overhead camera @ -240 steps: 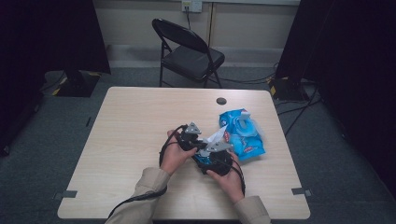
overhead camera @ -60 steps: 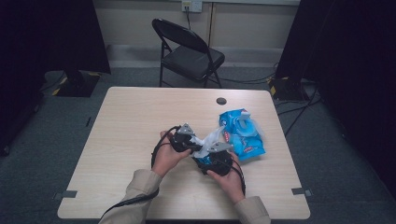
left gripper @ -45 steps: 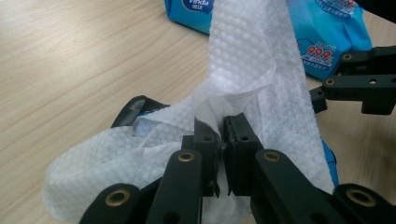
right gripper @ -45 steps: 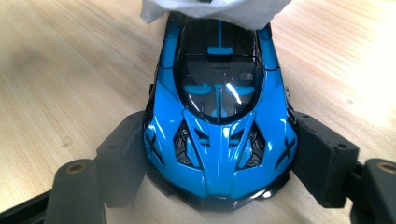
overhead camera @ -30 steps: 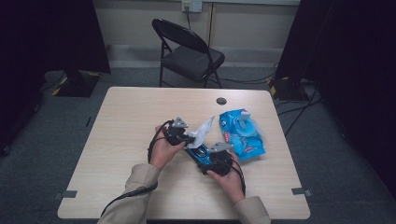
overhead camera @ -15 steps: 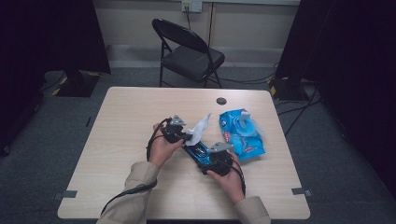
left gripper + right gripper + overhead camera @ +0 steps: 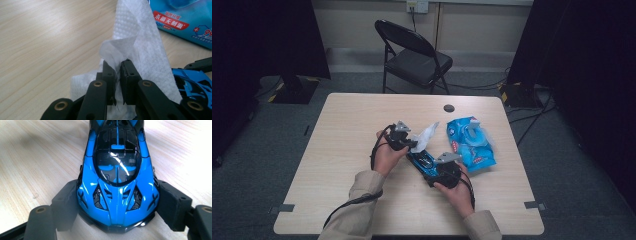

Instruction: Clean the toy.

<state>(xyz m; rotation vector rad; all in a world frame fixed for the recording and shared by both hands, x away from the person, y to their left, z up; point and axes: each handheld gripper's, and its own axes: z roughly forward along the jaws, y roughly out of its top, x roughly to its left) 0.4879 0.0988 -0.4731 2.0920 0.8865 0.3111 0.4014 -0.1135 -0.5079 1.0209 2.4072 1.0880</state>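
Wiping toy car (image 7: 117, 177) w/ wet wipe (image 7: 135, 47)
R gripper (image 7: 117, 205) clamps car steady; L gripper (image 7: 116, 75), at its 11 o'clock, pinches wipe.

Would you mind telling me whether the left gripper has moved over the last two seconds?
Yes. The left gripper, shut on the wet wipe, has shifted left, away from the blue wipes pack.
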